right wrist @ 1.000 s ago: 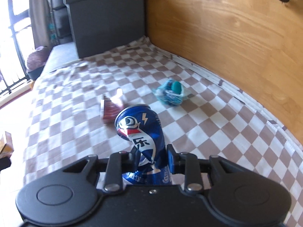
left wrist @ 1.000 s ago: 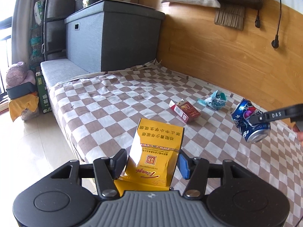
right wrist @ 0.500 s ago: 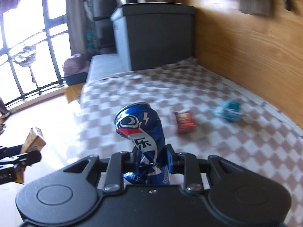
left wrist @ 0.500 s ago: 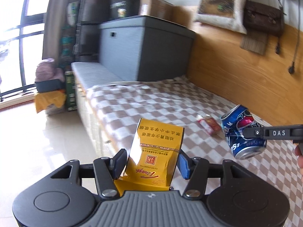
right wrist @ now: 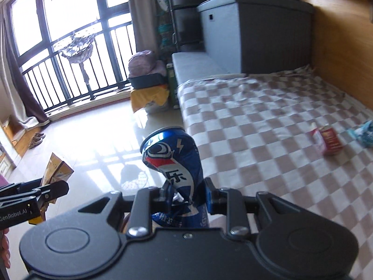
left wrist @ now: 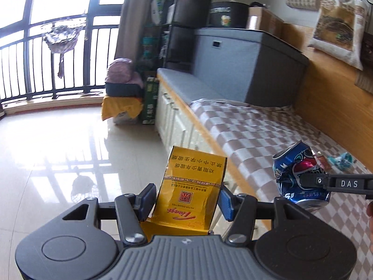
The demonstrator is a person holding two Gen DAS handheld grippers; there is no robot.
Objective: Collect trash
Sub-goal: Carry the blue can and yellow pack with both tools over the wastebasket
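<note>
Two pieces of trash are in your grip right now, one per tool. Your left tool [left wrist: 186,201] is clamped on the yellow cigarette pack [left wrist: 191,189], its blue pads pressing the crumpled pack from both sides; the pack stands upright between them with its printing upside down toward the camera. Your right tool [right wrist: 187,194] is closed on the dented blue soda can [right wrist: 173,163], squeezing it near the lower part, with the open top of the can tilted up and away.

From the left wrist view, the can [left wrist: 300,177] hangs to the right, held above the edge of the bed. From the right wrist view, the yellow pack [right wrist: 54,170] shows at the far left over the glossy tiled floor [right wrist: 98,140].

Two more pieces lie on the checkered bedspread [right wrist: 256,126]: a red cigarette box [right wrist: 327,140] and, just beside it to the right, a teal wrapper [right wrist: 363,135] close to the wooden wall panel [right wrist: 345,42]. They are near each other; whether they touch is unclear.

Beyond the bed stand a grey storage box [left wrist: 244,63] and a balcony window with dark railing [left wrist: 46,65].
</note>
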